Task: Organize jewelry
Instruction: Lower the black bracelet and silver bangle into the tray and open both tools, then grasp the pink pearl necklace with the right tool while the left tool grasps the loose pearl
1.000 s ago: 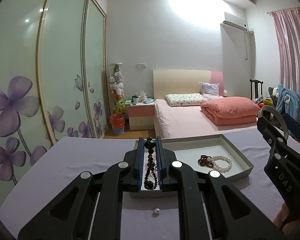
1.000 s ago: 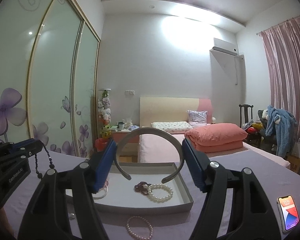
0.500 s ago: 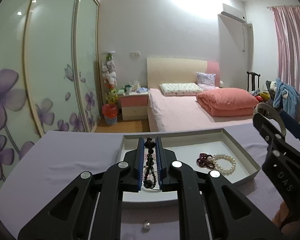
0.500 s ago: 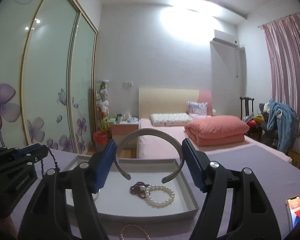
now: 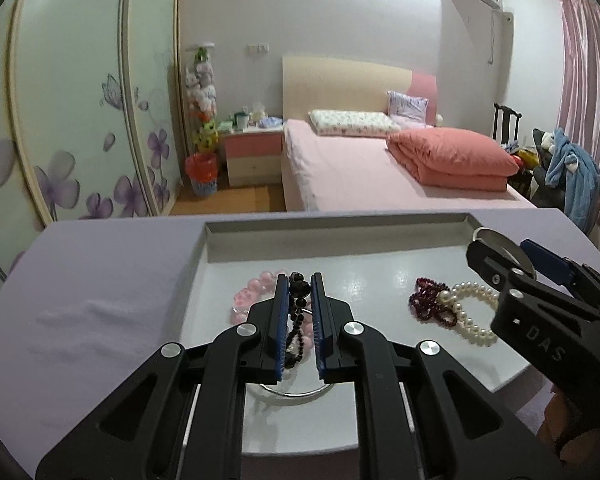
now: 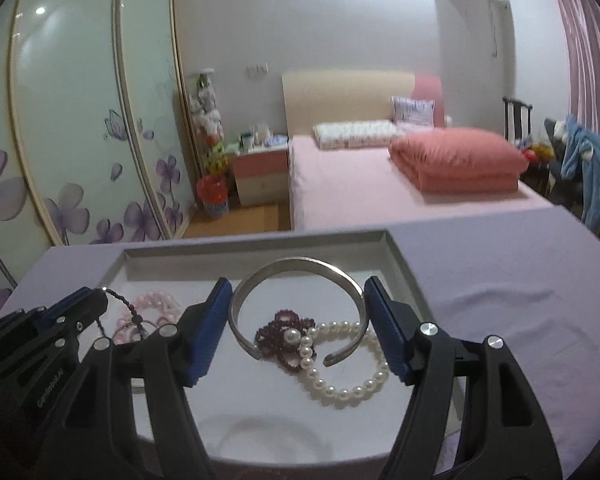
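Note:
My left gripper [image 5: 299, 280] is shut on a black bead bracelet [image 5: 296, 312] and holds it over the grey tray [image 5: 340, 228], above a pink bead bracelet [image 5: 246, 294]. My right gripper [image 6: 298, 292] is shut on a silver open bangle [image 6: 296, 268] and holds it over the tray [image 6: 260, 246], above a dark red bead bracelet [image 6: 280, 330] and a white pearl bracelet [image 6: 340, 376]. Those two also lie at the tray's right in the left wrist view, the red one [image 5: 428, 304] and the pearl one [image 5: 470, 316]. A clear ring [image 5: 288, 392] lies under the left gripper.
The tray sits on a table with a lilac cloth [image 5: 100, 280]. The right gripper's body [image 5: 540, 320] stands at the right of the left wrist view. Beyond the table are a pink bed [image 5: 380, 168], a nightstand [image 5: 252, 156] and sliding wardrobe doors [image 5: 80, 100].
Both grippers have moved forward and tilted down over the tray, each still holding its piece. The loose pearls on the cloth in front of the tray have left view.

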Demonstrator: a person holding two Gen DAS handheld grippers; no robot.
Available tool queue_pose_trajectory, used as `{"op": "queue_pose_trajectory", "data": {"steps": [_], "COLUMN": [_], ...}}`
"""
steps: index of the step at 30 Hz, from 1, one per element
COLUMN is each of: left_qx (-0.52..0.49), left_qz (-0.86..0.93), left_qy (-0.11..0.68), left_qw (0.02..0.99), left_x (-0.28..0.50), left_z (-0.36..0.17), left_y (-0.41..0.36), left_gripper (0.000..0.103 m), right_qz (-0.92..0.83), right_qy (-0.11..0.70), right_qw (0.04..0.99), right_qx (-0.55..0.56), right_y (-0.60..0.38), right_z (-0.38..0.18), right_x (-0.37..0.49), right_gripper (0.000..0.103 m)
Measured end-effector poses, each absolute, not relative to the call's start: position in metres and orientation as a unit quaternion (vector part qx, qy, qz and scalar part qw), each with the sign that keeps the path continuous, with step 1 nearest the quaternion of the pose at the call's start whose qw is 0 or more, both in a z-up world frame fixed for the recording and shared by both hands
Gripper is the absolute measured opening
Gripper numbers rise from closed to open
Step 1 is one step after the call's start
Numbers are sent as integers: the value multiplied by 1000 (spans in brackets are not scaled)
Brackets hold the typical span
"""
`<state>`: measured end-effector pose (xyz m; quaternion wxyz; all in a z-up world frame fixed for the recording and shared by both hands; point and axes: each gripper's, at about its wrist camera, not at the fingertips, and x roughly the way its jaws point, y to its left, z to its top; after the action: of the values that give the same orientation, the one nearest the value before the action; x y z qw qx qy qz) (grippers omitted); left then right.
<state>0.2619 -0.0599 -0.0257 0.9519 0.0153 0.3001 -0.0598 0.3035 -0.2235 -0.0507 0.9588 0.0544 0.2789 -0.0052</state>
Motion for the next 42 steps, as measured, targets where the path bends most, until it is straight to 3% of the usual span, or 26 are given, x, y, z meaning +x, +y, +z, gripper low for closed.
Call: {"op": "queue_pose_trajectory", "data": {"steps": [5,9,17,26,31,35,42], "left_qx": [-3,-23,-47,-39,-25,-16,5], "left_qz": [-65,-57,-34,-23,-22,-26,-42], "left_qy": [325,314,291,301,334,359,368], "left_qw": [943,947,955,953,942,933,929], "left_x": [269,263,240,200,183,177,166], "left_z": [-30,-18,5,2,-17,-30,-39], "left_y": [-53,-31,7,28,31,29,17], "left_gripper": [15,34,34,37,44,47,56], "right_qz": [18,13,13,39,58,63,77], "right_qy": [327,306,276,297,352,384,405], "right_qw": [944,950,958,952,933,921,911], "right_qx": [45,67,77,67,51,28,20], "right_y": [-221,-232,-254,-256,-251,-242,-229], "right_z": [-64,-58,-37,-39,-64,-80,-90], "right_x": [317,300,261,218,201,196,191], "right_gripper": [68,72,72,72,60,42,41]}}
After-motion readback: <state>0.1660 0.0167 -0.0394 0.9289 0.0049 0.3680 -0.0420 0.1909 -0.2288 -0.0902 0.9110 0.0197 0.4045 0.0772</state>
